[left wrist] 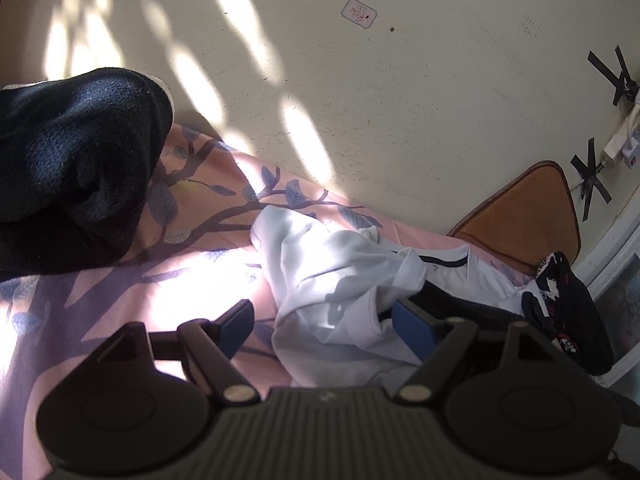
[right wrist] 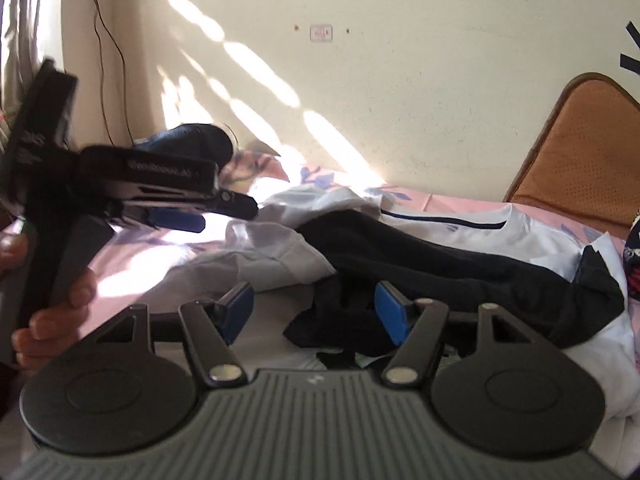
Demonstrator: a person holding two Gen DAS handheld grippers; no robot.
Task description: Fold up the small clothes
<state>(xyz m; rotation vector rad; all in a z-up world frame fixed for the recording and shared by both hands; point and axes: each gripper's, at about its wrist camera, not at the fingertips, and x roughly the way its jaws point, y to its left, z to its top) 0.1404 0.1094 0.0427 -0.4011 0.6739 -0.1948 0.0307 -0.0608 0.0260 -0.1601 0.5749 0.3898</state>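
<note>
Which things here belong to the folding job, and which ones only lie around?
For the job:
- white garment
- black garment lying over it
- dark knit garment
- patterned dark cloth at the bed's edge
- left gripper, open
- right gripper, black cloth between its open jaws

Lying about:
- floral bedsheet
- brown headboard
- wall sticker
- white charger
</note>
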